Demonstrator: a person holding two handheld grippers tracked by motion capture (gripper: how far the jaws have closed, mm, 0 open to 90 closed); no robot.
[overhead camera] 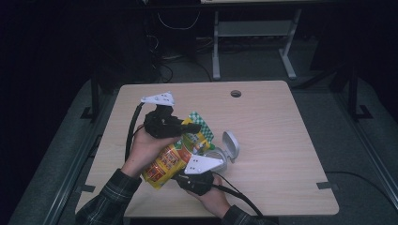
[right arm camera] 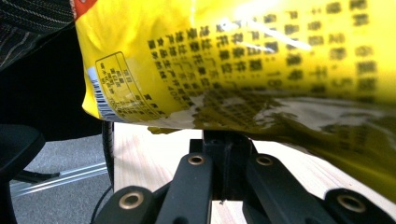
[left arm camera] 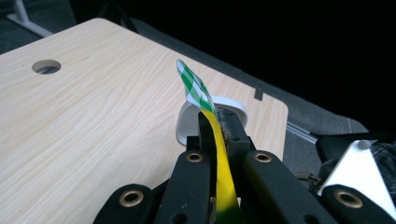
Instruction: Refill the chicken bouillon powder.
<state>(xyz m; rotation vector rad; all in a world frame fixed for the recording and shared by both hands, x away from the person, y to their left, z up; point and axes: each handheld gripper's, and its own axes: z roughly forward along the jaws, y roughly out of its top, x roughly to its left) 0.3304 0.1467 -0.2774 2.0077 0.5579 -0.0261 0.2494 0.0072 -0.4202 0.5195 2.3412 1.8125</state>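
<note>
High view: near the surface's (overhead camera: 281, 140) front edge the right tongs (overhead camera: 199, 172) clamp the snack bag's (overhead camera: 171, 159) lower edge; the left tongs (overhead camera: 176, 126) pinch its checkered top seal, above a small open-lidded white bin (overhead camera: 225, 152). Pulling the two grips steadily apart should tear it cleanly over the bin.

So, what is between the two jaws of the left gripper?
In the left gripper view, the yellow edge of the snack bag is pinched between the jaws of the left gripper; its green-checked corner sticks up above them.
</note>
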